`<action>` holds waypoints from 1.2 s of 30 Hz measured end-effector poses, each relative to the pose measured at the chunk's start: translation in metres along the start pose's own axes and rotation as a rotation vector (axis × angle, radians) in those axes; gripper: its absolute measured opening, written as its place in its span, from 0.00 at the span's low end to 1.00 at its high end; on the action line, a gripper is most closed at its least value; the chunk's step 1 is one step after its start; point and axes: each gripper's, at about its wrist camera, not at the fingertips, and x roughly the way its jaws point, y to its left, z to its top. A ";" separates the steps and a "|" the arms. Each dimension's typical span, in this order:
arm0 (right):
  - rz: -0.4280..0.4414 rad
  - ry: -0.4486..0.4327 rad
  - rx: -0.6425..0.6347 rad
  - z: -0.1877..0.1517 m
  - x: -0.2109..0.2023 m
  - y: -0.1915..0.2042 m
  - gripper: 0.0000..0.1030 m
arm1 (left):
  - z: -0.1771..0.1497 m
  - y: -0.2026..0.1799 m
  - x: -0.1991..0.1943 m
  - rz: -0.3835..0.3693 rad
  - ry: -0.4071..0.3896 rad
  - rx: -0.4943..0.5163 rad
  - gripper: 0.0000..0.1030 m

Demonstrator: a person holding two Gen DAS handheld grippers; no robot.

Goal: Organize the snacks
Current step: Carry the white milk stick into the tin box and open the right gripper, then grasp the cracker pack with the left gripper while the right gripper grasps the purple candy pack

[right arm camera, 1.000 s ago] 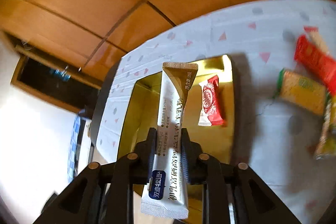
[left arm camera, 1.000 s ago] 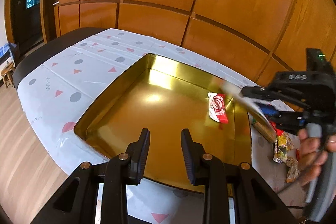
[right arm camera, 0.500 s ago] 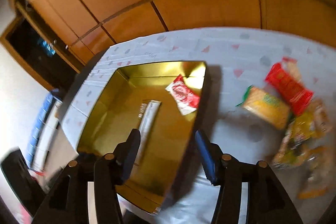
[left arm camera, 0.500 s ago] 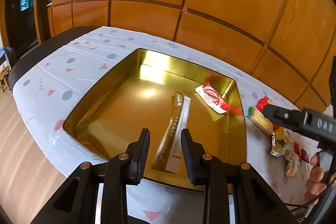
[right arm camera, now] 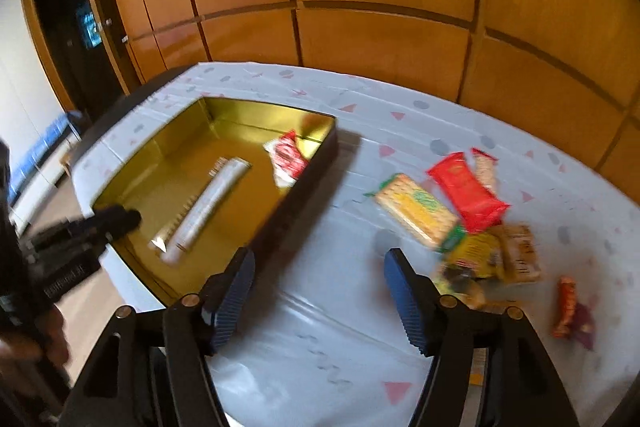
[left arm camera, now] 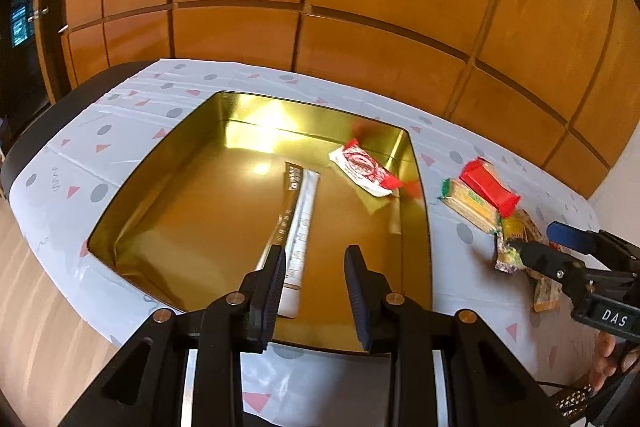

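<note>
Your right tongs [right arm camera: 318,289] have just been opening, nothing between them. Your left tongs [left arm camera: 316,287] look nearly closed, empty. The sachet [left arm camera: 298,223] lies in the tin [left arm camera: 422,227], beside the red pack [left arm camera: 364,169].

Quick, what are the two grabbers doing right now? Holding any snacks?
Left gripper: shut as far as it goes, holding nothing.
Right gripper: open and empty; its jaws have just been opening, nothing between them.
</note>
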 end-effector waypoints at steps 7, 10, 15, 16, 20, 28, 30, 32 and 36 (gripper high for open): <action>-0.034 0.010 0.026 -0.019 -0.009 -0.027 0.74 | -0.003 -0.018 0.000 -0.006 0.005 0.053 0.30; -0.053 0.011 0.037 -0.026 -0.013 -0.035 0.75 | -0.004 -0.026 0.000 -0.009 0.006 0.075 0.30; -0.099 0.003 0.052 -0.030 -0.021 -0.053 0.77 | -0.006 -0.037 -0.002 -0.021 0.003 0.110 0.31; -0.110 0.000 0.057 -0.030 -0.023 -0.058 0.77 | -0.007 -0.039 -0.002 -0.023 0.001 0.117 0.31; -0.158 -0.006 0.076 -0.030 -0.032 -0.082 0.77 | -0.009 -0.046 -0.002 -0.023 0.003 0.147 0.32; -0.285 -0.018 0.152 -0.022 -0.048 -0.153 0.78 | -0.011 -0.060 -0.003 -0.044 0.008 0.185 0.32; -0.335 -0.013 0.183 -0.021 -0.049 -0.178 0.80 | -0.011 -0.064 -0.003 -0.046 0.011 0.199 0.32; -0.365 -0.017 0.225 -0.022 -0.049 -0.203 0.80 | -0.011 -0.069 -0.002 -0.054 0.012 0.207 0.32; -0.399 -0.032 0.375 -0.039 -0.044 -0.250 0.80 | -0.010 -0.078 -0.001 -0.076 0.022 0.227 0.33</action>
